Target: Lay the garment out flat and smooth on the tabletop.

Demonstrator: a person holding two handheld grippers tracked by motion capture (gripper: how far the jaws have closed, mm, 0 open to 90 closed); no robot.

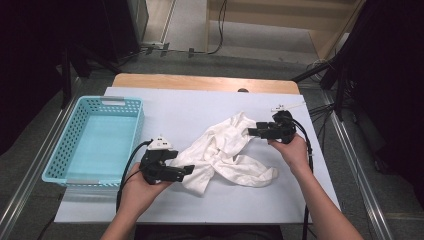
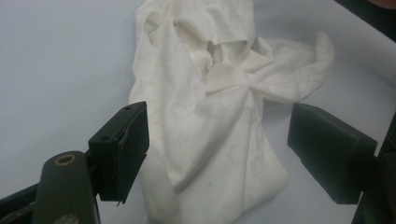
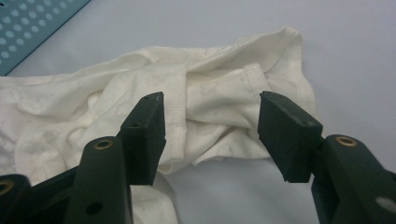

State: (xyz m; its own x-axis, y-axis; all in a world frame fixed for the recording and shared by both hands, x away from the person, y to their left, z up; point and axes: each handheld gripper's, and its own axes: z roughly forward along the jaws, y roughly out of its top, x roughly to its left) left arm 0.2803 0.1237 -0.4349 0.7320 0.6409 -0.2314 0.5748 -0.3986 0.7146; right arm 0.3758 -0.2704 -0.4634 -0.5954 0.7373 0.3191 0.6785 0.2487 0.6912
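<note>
A crumpled white garment (image 1: pixel 225 152) lies across the middle of the pale table cover (image 1: pixel 180 107). My left gripper (image 1: pixel 186 170) sits low at the garment's near-left end. In the left gripper view, that gripper (image 2: pixel 217 149) has its jaws wide apart, with a fold of the garment (image 2: pixel 205 93) lying between them and touching neither pad. My right gripper (image 1: pixel 251 132) is at the garment's far-right end, pointing left. Its jaws (image 3: pixel 210 128) stand apart over a hemmed edge of the garment (image 3: pixel 210 93) without pressing on it.
A teal plastic basket (image 1: pixel 60 150) with nothing in it stands at the table's left side, and its corner (image 3: pixel 28 28) shows in the right gripper view. A small white item (image 1: pixel 286 106) lies behind the right gripper. Black stands and cables surround the table.
</note>
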